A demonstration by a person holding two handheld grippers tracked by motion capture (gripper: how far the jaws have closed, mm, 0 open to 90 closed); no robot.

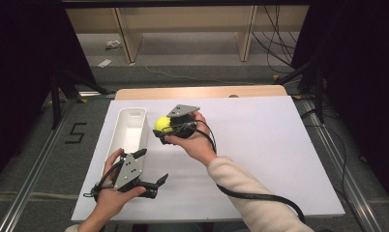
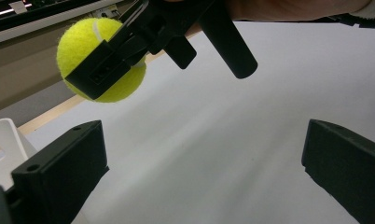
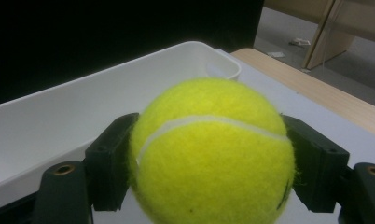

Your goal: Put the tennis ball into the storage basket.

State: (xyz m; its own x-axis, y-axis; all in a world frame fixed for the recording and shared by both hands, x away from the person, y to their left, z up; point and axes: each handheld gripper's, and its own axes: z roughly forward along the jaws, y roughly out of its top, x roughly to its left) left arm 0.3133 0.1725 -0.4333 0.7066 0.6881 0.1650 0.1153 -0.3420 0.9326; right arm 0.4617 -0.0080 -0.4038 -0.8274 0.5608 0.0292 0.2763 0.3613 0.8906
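Tennis ball (image 1: 162, 123) and right gripper (image 1: 166, 128) are seen together in the high view, the ball being clamped between the jaws and held off the white board (image 1: 260, 145), just beside the far end of the long white tray (image 1: 130, 131). The tray is laid lengthwise along the left part of the board. The left gripper (image 1: 154, 168) is held low near the board's near edge, close to the tray's near end, with its jaws spread wide and nothing between them.

Seen from the left gripper view, that gripper's own two black jaws are set far apart over the bare white board (image 2: 213, 154). Above them, at upper left, the tennis ball (image 2: 104, 58) is pinched by the right gripper (image 2: 112, 70), clear of the board's surface. A corner of the white tray (image 2: 3, 144) is caught at the left edge.

From the right gripper view, the tennis ball (image 3: 213, 154) is pressed on both sides by the black pads (image 3: 112, 163), its white seam curving across the front. Behind and to the left of it, the white tray (image 3: 129, 79) is stretched out, and its inside is seen to hold nothing.
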